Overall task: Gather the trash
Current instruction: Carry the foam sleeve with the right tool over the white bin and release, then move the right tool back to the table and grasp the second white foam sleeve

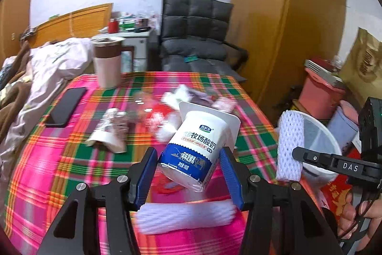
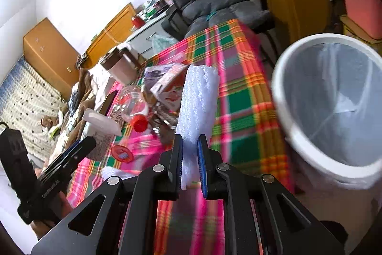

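Your left gripper (image 1: 188, 173) carries a yogurt cup (image 1: 194, 147) tilted between its blue pads, though the pads look just clear of the cup's sides, so you cannot tell from here whether it is truly pinched or only cradled. Your right gripper (image 2: 191, 159) has its fingers drawn narrow on a strip of white foam netting (image 2: 199, 99), held upright ahead of the fingers, presumably so it drops end-first. The white bin (image 2: 334, 111) stands just to the right of that gripper, off the table's edge, mouth open and lined with a clear bag (nothing seems to sit between foam and rim). Ahead and to the left of the right gripper, the remaining trash lies heaped on the plaid tablecloth (image 2: 241, 97): a clear bottle with a red cap (image 2: 133, 109) and crumpled wrappers (image 2: 164, 83). Another piece of foam (image 1: 186, 216) lies directly beneath the left gripper. The phone (image 1: 66, 106) and the tall lidded cup (image 1: 107, 63), far left of it, look like keepers, so swing wide of both.
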